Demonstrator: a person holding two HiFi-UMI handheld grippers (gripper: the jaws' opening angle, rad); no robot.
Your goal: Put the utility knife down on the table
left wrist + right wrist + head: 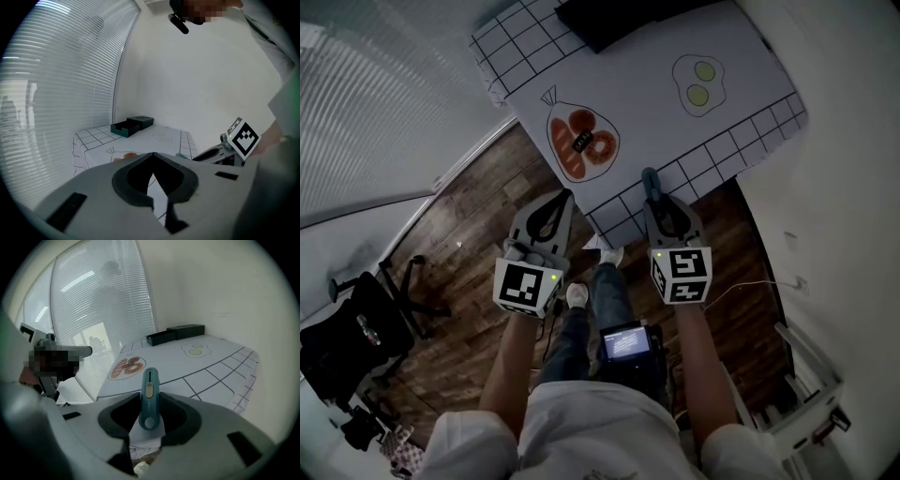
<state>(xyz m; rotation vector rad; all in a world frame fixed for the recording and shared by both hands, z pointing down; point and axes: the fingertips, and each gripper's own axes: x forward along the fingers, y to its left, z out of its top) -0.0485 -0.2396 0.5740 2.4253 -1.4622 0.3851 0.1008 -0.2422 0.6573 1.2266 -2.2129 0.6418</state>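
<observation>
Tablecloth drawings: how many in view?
2. A bagged orange snack drawing toward the table's left, a fried-egg drawing toward its right. The dark box at the far edge may hide more.

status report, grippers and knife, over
Left gripper shut, empty. Right gripper shut on knife, at table near edge, not down yet. Box at far end, out of the way.

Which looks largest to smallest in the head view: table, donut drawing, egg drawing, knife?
1. table
2. donut drawing
3. egg drawing, somewhat smaller
4. knife, though only its part beyond the right gripper shows
</observation>
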